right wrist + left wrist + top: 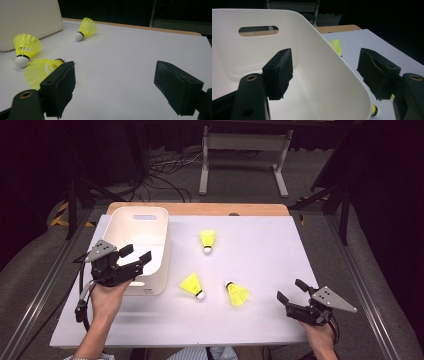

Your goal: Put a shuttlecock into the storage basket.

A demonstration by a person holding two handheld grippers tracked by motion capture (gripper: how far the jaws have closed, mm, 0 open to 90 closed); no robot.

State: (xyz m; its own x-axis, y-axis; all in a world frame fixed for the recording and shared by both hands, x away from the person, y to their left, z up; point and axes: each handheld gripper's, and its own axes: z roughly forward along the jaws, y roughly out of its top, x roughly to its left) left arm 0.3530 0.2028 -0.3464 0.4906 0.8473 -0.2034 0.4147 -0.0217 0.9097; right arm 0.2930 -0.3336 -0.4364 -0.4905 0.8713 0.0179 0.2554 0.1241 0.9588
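High view: three yellow birdies lie on the white counter (260, 320), and a white tub (140, 247) sits at the left. The job looks like putting the birdies into the tub, and none is picked up yet.

The left claw (135, 255) is spread wide, with one jaw over the inside of the tub and one outside its right wall. It holds nothing. The right claw (290, 291) is spread wide too, low near the counter at the right, and it is empty.

The nearest birdie (236, 293) lies a little to the left of the right claw. The middle birdie (192, 285) is just beside the tub, and the far birdie (208, 240) lies farther back.

Next, I think the right claw must slide left, get its jaws around the nearest birdie, and squeeze softly.

The part of the tub I can see has nothing in it.
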